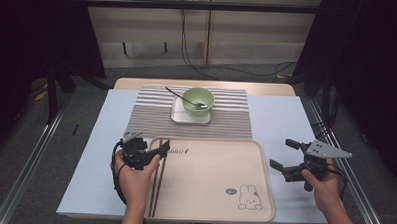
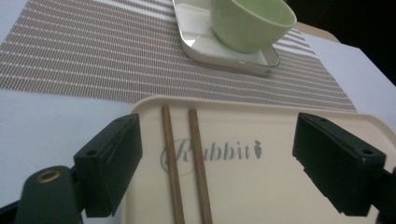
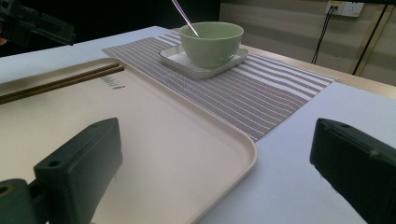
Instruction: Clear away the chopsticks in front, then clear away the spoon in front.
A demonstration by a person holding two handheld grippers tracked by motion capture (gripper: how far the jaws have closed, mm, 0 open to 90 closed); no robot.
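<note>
Two chopsticks [image 2: 186,163] lie side by side along the left part of the beige tray [image 1: 218,193] on the desk [image 1: 286,120]. Just above them hangs the left gripper [image 2: 217,154], its fingers [image 2: 109,168] spread wide and touching nothing, the sticks lying free beneath the gap. Over the desk just beyond the tray's right rim, the right gripper [image 1: 283,154] has its fingers [image 3: 79,168] as wide apart and empty. Farther back, a green bowl [image 1: 198,100] with a spoon [image 1: 183,97] sits on a white dish [image 1: 189,116] upon a striped mat [image 1: 151,115].
</note>
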